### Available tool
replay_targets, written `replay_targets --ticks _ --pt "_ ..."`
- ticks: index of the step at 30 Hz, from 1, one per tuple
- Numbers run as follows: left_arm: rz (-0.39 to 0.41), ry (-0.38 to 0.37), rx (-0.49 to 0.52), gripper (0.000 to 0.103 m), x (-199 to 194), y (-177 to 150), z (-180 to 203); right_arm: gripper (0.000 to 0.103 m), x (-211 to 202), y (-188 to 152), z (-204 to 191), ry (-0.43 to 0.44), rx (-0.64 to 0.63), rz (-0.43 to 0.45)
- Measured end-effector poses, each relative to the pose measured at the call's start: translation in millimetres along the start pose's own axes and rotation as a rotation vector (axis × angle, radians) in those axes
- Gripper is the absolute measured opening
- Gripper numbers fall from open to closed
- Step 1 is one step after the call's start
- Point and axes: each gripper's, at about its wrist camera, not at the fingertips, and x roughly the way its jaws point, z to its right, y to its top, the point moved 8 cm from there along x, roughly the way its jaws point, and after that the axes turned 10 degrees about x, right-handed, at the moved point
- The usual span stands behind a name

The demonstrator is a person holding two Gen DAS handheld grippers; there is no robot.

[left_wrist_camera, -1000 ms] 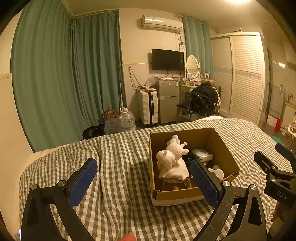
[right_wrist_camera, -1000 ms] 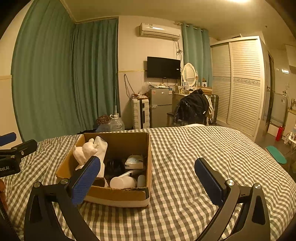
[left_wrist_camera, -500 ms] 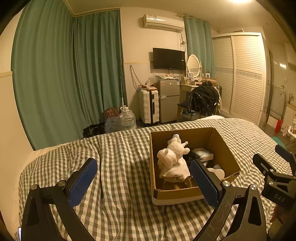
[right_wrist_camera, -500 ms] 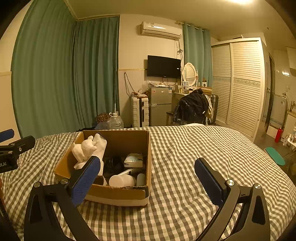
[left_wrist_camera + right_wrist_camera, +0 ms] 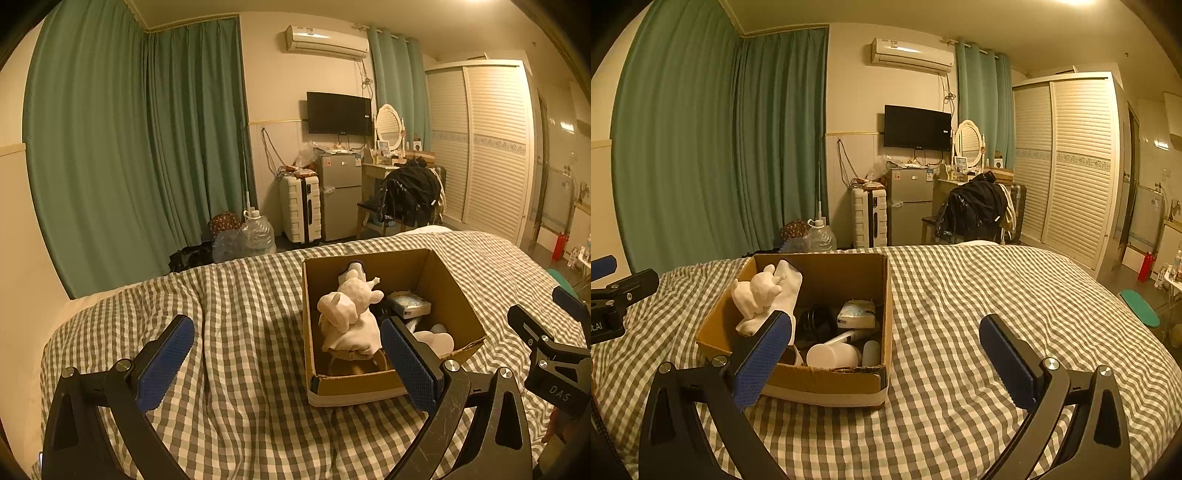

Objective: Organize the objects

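Note:
An open cardboard box (image 5: 456, 295) (image 5: 846, 384) stands on the checked bed cover (image 5: 240, 302) (image 5: 979, 295). In it lie a white plush toy on white cloth (image 5: 349, 314) (image 5: 764, 295), a tissue pack (image 5: 410, 305) (image 5: 857, 314), a white cup (image 5: 833, 356) (image 5: 436, 339) and dark items. My left gripper (image 5: 288, 362) is open and empty, above the bed left of the box. My right gripper (image 5: 882, 360) is open and empty, at the box's near right corner. It also shows at the right edge of the left wrist view (image 5: 546, 343).
Beyond the bed stand green curtains (image 5: 129, 147), water jugs (image 5: 255, 236), a white suitcase (image 5: 301, 208), a small fridge (image 5: 340, 195), a chair with dark clothes (image 5: 410, 195) and a louvred wardrobe (image 5: 480, 155). The left gripper shows at the left edge of the right wrist view (image 5: 617, 295).
Both grippers have lifted slightly and stay open. The box and its contents have not moved.

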Motion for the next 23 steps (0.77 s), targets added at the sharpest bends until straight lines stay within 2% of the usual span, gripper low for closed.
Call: replay_targets --ticks 23 --pt "0.003 0.014 0.023 0.103 2.7 -2.3 2.5 0.102 5.1 -4.5 3.6 -0.009 0.014 -0.029"
